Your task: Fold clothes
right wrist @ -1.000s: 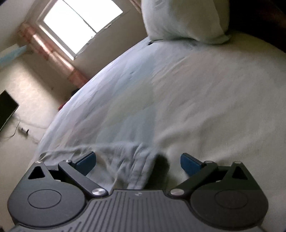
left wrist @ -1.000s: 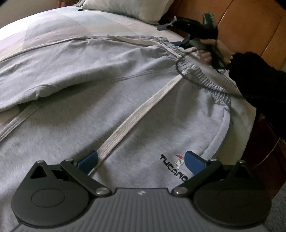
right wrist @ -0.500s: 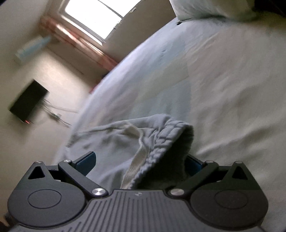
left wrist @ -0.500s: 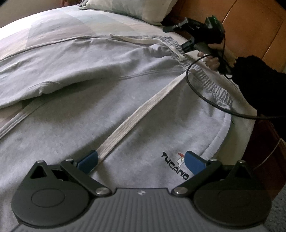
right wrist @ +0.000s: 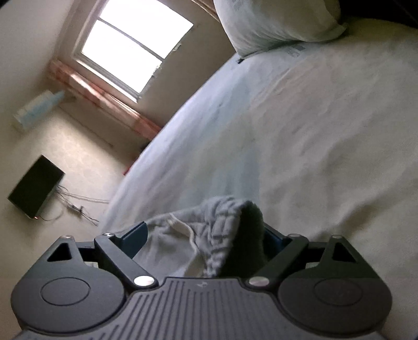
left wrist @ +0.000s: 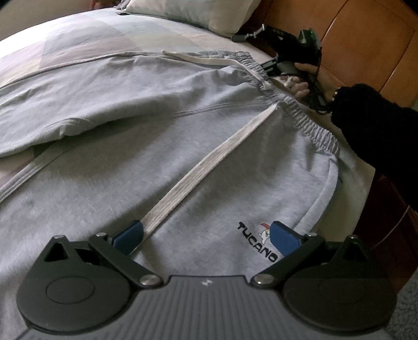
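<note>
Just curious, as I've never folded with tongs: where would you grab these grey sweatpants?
Take the grey sweatpants by the gathered elastic waistband, coming from the bed's edge. It forms a thick raised ridge; the right tongs are already closing around it.

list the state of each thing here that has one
grey sweatpants: spread flat on the bed
waistband: bunched between the right gripper's jaws
right gripper: jaws closing, wide apart
left gripper: open, over the cloth
pillow: lying at the bed's head
</note>
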Demonstrator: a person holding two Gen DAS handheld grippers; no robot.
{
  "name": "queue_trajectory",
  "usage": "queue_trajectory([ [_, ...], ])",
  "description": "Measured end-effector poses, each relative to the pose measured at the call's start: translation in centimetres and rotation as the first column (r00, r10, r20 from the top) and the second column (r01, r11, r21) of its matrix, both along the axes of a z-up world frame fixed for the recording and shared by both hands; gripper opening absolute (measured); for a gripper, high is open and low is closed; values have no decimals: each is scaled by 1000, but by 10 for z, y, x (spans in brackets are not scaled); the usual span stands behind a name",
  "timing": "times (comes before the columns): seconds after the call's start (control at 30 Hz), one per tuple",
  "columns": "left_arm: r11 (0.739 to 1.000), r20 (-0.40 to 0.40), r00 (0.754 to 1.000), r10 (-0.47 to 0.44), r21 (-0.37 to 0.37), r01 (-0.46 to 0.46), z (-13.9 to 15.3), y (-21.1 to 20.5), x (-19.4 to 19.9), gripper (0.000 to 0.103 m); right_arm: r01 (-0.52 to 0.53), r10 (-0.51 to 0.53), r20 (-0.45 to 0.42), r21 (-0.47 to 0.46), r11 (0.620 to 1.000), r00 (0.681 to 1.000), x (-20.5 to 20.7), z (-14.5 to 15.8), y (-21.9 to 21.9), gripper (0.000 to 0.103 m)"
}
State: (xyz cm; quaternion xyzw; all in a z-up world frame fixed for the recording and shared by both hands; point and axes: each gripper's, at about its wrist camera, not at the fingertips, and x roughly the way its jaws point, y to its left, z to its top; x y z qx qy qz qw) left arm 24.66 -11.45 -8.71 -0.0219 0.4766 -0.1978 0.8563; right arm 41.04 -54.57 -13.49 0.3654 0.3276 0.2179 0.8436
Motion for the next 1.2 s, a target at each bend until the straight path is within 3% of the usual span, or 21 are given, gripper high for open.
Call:
queue_trajectory([
  [0.07,1000,2,1000,4,-4,-4,-1,0,0,102,-4,4,0,-16,1000,1000,-5,2,1,91],
  [0.23,1000,5,1000,4,4,-4,-2,-1,0,102,57,-59,-22,-75,996,998,-3,-4,4,53],
  [0.3,1000,3,1000,5,3,-5,-1,-1,0,102,78,-81,-34,-90,993,996,-4,-5,-1,45],
  [0.67,1000,9,1000,-8,5,8,-4,0,0,102,60,-57,17,-243,968,998,6,-6,10,45],
  [0.83,999,12,999,-31,6,31,3,0,1,102,63,-61,17,-326,943,998,5,2,18,27],
  [0.93,996,50,996,-80,49,78,17,-2,7,102,57,-48,34,-352,934,998,1,11,24,20],
  [1.2,957,178,962,-208,239,162,54,-2,53,102,25,20,105,-411,911,994,-17,49,38,19],
])
